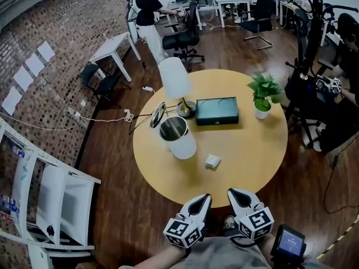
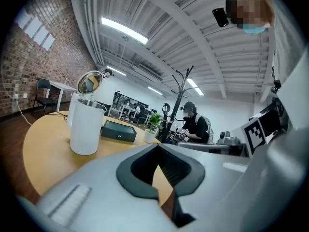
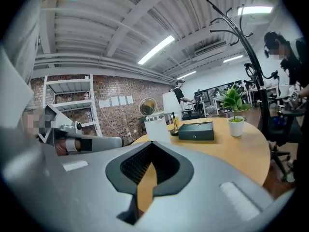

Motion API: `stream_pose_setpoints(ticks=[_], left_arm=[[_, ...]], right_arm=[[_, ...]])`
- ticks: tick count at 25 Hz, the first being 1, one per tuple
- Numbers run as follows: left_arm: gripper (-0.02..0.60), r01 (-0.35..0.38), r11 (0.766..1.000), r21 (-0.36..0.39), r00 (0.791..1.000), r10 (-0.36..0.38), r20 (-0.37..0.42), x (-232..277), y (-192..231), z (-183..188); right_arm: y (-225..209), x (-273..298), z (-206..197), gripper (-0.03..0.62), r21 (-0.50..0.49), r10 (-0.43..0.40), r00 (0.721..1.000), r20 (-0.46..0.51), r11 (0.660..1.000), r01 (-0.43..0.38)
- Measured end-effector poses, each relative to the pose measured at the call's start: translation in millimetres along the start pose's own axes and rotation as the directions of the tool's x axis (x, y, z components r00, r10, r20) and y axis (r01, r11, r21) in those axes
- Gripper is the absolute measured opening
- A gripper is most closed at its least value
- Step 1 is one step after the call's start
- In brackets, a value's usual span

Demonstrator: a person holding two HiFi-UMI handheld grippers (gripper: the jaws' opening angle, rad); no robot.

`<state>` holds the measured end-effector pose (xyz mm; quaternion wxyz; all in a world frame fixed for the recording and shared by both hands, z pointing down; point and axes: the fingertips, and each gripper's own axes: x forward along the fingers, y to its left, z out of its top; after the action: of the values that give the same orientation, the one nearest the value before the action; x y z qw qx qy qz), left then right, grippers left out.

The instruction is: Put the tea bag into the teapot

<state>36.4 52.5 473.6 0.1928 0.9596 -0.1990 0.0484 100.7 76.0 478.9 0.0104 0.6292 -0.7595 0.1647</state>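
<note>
Two hand-held grippers hover side by side at the near edge of a round yellow table, their tips pointed inward toward the job ahead. The left gripper and the right gripper each have their jaws pressed together on nothing. Both gripper views show only bare tabletop through the gap behind the meeting tips.

The tea bag, a small pale packet, lies flat a little in from the near edge, clear of both grippers and untouched. Near it but not touching, toward the left edge, stands the white teapot. It is upright, with its hinged lid thrown back, so the mouth is open to receive the bag.

Toward the far edge sit a table lamp and a dark green box, and a potted plant stands by the right edge. All three are well off the short line between bag and pot.

By this layout the task appears not yet begun. One gripper's jaws would have to part before closing on the bag, and the right gripper looks to have the straighter reach. With the lid already open, the pot should need no further handling. A light packet lying flat may slide if nudged rather than pinched.
</note>
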Motion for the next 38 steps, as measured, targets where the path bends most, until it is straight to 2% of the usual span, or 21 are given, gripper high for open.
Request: stream_pose_setpoints(ticks=[5, 11, 16, 22, 27, 31, 38], left_arm=[[0.002, -0.027, 1.0, -0.005, 1.0, 0.027, -0.006, 26, 14, 11], [0.002, -0.015, 1.0, -0.011, 1.0, 0.015, -0.013, 51, 47, 13], [0.002, 0.036, 0.999, -0.023, 0.999, -0.037, -0.027, 61, 77, 21], [0.002, 0.134, 0.991, -0.017, 0.99, -0.134, -0.042, 68, 112, 45], [0.002, 0.17, 0.985, -0.012, 0.984, -0.171, -0.059, 81, 128, 49], [0.002, 0.174, 0.985, -0.009, 0.983, -0.174, -0.062, 86, 132, 52], [0.002, 0.134, 0.991, -0.007, 0.988, -0.134, -0.081, 98, 143, 47]], right_arm=[[-24, 21, 5, 0.008, 0.016, 0.01, 1.0, -0.018, 1.0, -0.01], [-40, 55, 0, 0.008, 0.015, -0.004, 0.999, -0.035, 1.0, 0.004], [-40, 83, 5, 0.008, 0.005, -0.053, 0.997, -0.052, 0.999, 0.054], [-37, 119, 24, 0.008, -0.009, -0.157, 0.987, -0.044, 0.988, 0.157], [-45, 132, 28, 0.008, -0.004, -0.21, 0.977, -0.037, 0.978, 0.21], [-50, 139, 29, 0.008, -0.007, -0.217, 0.975, -0.04, 0.976, 0.217], [-62, 150, 27, 0.008, -0.023, -0.192, 0.98, -0.054, 0.981, 0.191]])
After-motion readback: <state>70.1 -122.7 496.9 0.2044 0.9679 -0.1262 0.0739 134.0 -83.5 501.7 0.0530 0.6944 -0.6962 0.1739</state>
